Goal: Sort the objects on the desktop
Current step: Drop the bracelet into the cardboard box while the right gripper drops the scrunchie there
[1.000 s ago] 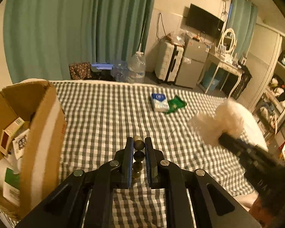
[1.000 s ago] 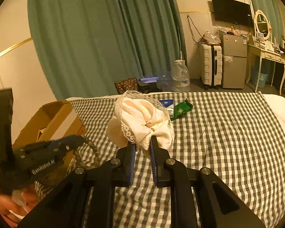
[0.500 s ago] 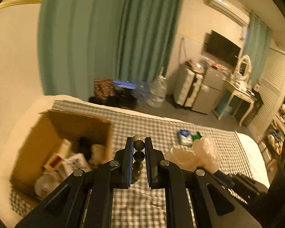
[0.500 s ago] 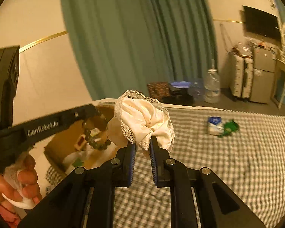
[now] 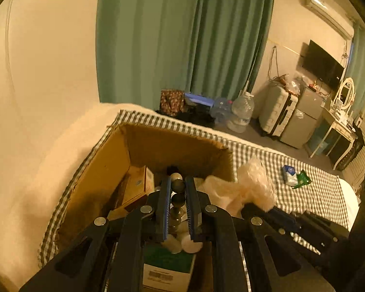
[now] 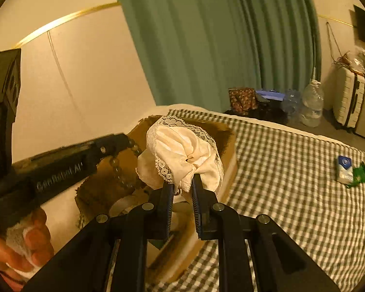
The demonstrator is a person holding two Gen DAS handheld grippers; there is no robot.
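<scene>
My left gripper is shut on a dark bead bracelet and holds it over the open cardboard box. In the right wrist view the bracelet hangs from the left gripper above the box. My right gripper is shut on a cream lace-trimmed scrunchie, held over the box's right part. The scrunchie also shows in the left wrist view beside the box's right wall.
The box holds several small cartons, among them a green-and-white one. A blue-white packet and a green wrapper lie on the checked bedspread. Wall and green curtain stand behind the bed.
Both grippers moved left from above the bedspread to over the box, each keeping its hold. The bracelet and the scrunchie now hang above the box opening.
</scene>
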